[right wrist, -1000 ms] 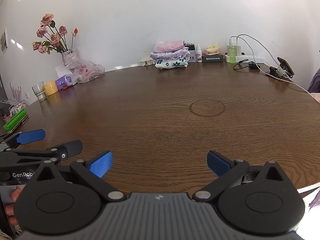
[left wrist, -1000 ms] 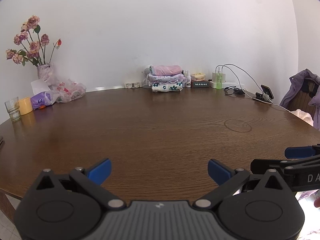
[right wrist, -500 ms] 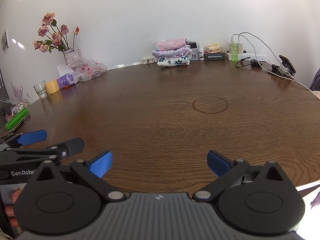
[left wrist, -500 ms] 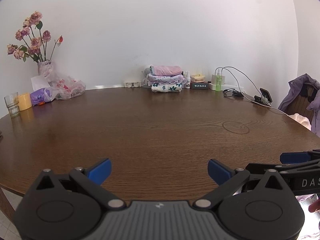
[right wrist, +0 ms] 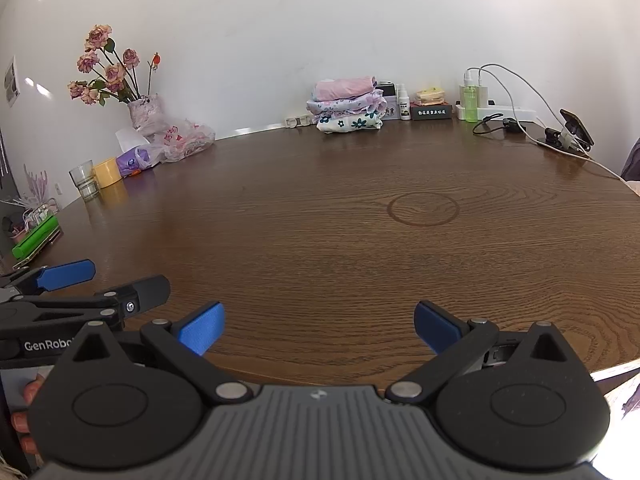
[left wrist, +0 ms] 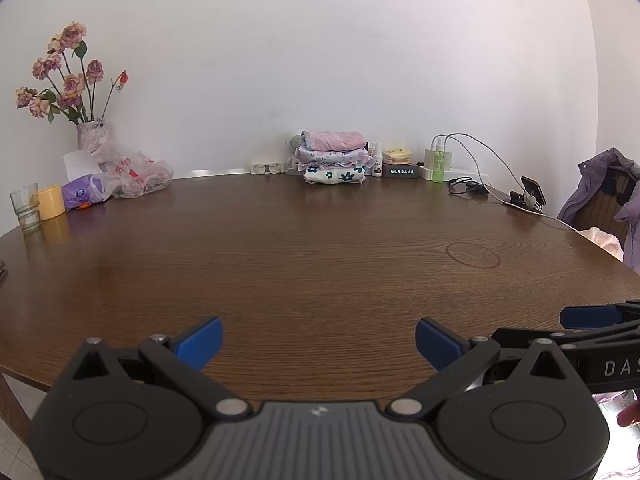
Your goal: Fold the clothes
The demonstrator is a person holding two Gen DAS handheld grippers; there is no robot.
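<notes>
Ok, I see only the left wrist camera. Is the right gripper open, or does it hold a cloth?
Observer: The right gripper is wide open, with only bare table between its fingers.
Operator: And what lies to the left of the glass?
Observer: Beyond the glass, a flat green thing lies by the table's left edge.
Operator: Is the hand on the left gripper visible?
Observer: Only some fingertips, below and behind the left gripper, which is open too.
</notes>
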